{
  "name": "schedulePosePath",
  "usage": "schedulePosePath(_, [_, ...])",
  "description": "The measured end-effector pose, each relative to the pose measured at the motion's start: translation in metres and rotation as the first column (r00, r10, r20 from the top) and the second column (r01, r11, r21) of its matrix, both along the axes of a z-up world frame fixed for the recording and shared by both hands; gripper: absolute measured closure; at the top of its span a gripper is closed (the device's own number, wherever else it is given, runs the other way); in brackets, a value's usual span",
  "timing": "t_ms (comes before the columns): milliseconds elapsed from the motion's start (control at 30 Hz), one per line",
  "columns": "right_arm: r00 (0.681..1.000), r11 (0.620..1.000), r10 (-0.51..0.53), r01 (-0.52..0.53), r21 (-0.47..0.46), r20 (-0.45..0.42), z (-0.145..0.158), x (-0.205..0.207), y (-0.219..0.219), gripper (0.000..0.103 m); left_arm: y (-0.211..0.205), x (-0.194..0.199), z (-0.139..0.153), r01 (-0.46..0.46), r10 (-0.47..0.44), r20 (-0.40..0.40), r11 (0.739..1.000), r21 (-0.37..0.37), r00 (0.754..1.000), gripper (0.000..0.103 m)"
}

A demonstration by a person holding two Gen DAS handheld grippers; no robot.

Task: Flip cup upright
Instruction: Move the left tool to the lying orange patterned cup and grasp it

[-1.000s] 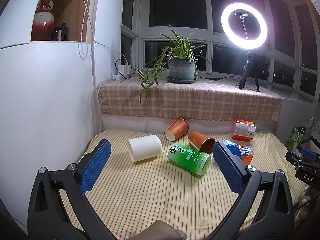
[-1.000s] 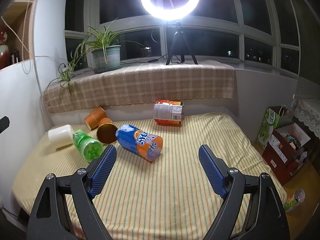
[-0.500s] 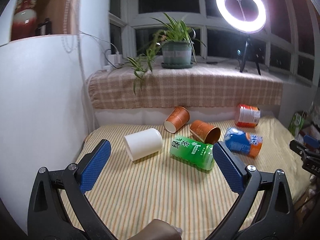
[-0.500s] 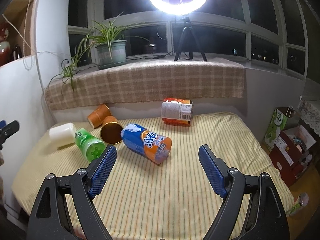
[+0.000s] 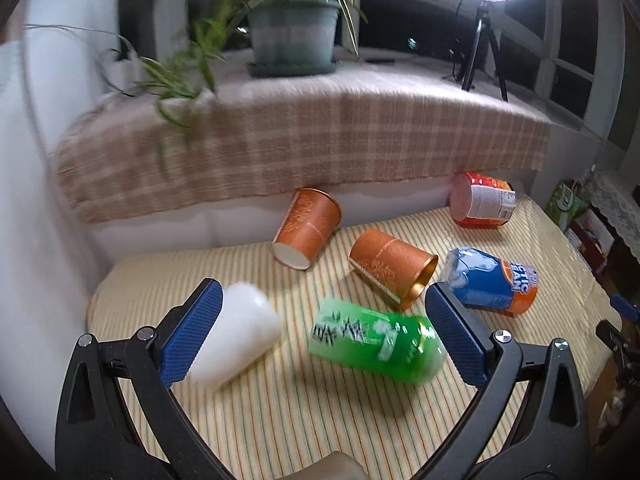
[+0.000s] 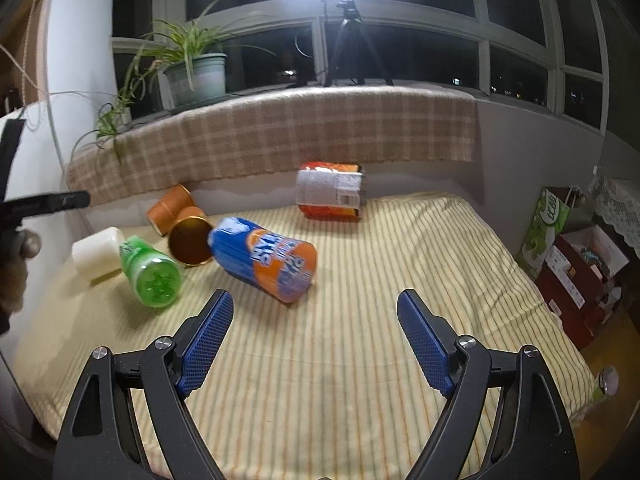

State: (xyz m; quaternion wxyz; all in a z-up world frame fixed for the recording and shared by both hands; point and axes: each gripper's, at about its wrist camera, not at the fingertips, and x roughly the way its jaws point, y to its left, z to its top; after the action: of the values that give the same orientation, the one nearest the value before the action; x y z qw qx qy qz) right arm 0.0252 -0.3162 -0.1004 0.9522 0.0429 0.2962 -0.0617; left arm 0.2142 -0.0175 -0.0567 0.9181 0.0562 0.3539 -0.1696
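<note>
Several cups lie on their sides on the striped bed. In the left wrist view my open left gripper (image 5: 322, 334) hovers over a green cup (image 5: 376, 342), with a white cup (image 5: 236, 340) by its left finger. Two orange cups (image 5: 308, 228) (image 5: 394, 266), a blue-orange cup (image 5: 490, 282) and a red-white cup (image 5: 482, 200) lie beyond. In the right wrist view my open, empty right gripper (image 6: 314, 336) sits just short of the blue-orange cup (image 6: 266, 264); the green cup (image 6: 150, 270), the white cup (image 6: 98, 250) and the red-white cup (image 6: 330, 192) also show.
A plaid-covered sill (image 5: 304, 148) runs behind the bed with a potted plant (image 5: 292, 36) and a ring light tripod (image 5: 480, 52). A white wall (image 5: 36, 208) bounds the left. Boxes and bags (image 6: 576, 264) stand on the floor to the right.
My left gripper has moved forward and down toward the green and white cups. My right gripper has moved forward toward the blue-orange cup. Both stay open.
</note>
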Motion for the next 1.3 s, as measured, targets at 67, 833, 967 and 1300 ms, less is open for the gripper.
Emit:
schedulePosePath(67, [1.0,1.0,-0.01,0.01,0.003,-0.009,-0.004,0.001,-0.005,0.019,-0.008,0.021,-0.004,0.021,-0.02,-0.012,0.999,0.029,1.0,0.001])
schedulePosePath(833, [0.991,0.995,-0.096,0.099,0.021,-0.09,-0.034,0.016,-0.043,0.019,-0.048,0.16,-0.083,0.064,-0.026,-0.175,0.975,0.213,0.984,0.009])
schedulePosePath(967, [0.991,0.995,-0.093,0.095,0.019,-0.092,-0.035,0.017,-0.043,0.019,-0.05,0.17,-0.096,0.066,-0.021,-0.194,0.972,0.226,0.981,0.018])
schedulePosePath(1300, [0.99,0.994,-0.105,0.108,0.028,-0.099,-0.037,0.017,-0.048,0.019,-0.057,0.199,-0.118,0.088,-0.034,-0.233,0.97,0.227,0.972,0.035])
